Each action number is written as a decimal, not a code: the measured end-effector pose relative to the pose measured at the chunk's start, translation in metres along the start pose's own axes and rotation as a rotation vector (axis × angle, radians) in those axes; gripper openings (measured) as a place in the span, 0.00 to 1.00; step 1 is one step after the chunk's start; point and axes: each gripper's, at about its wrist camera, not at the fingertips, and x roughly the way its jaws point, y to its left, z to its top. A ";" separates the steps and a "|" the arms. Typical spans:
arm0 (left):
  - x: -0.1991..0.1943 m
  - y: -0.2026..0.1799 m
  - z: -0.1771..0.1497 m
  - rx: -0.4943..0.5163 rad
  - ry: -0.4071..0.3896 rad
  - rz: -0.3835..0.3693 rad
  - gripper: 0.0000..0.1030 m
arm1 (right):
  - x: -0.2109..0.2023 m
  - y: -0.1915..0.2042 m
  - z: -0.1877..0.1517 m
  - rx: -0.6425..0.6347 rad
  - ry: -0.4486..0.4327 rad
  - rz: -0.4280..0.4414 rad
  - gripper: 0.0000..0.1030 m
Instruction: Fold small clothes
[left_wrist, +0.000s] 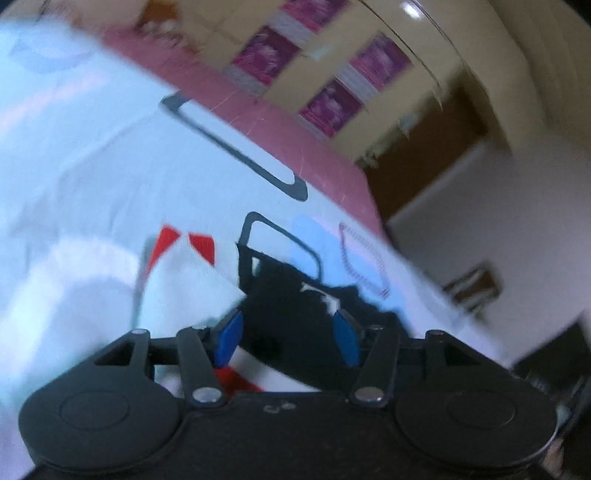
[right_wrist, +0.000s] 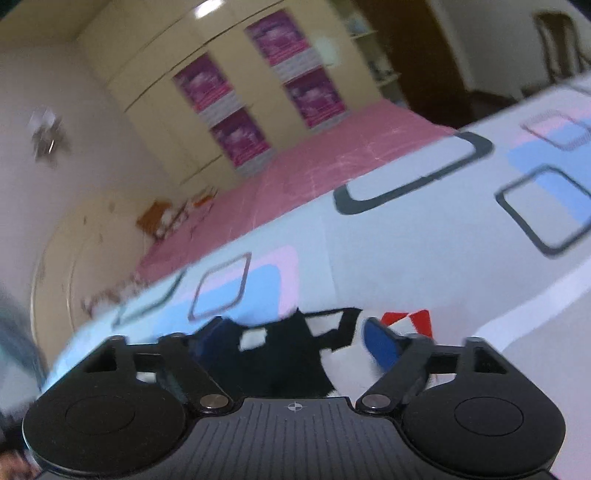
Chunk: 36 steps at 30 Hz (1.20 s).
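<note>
right wrist alone shows wall fixture (right_wrist: 46, 134).

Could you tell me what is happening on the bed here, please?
A person is working with two handheld grippers over a small white garment with black and red print, lying on a patterned bedsheet. The left gripper and the right gripper both stand open above the black part of the cloth, with no pad pressing on it. Nothing is being held now.
</note>
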 end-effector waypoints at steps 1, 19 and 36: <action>0.002 -0.007 0.001 0.066 0.011 0.022 0.52 | 0.005 0.001 -0.001 -0.034 0.031 -0.010 0.65; 0.019 -0.044 0.004 0.374 -0.026 0.133 0.06 | 0.044 0.036 -0.037 -0.448 0.037 -0.157 0.02; 0.010 -0.074 -0.018 0.400 -0.093 0.140 0.64 | 0.046 0.074 -0.048 -0.458 0.008 -0.136 0.67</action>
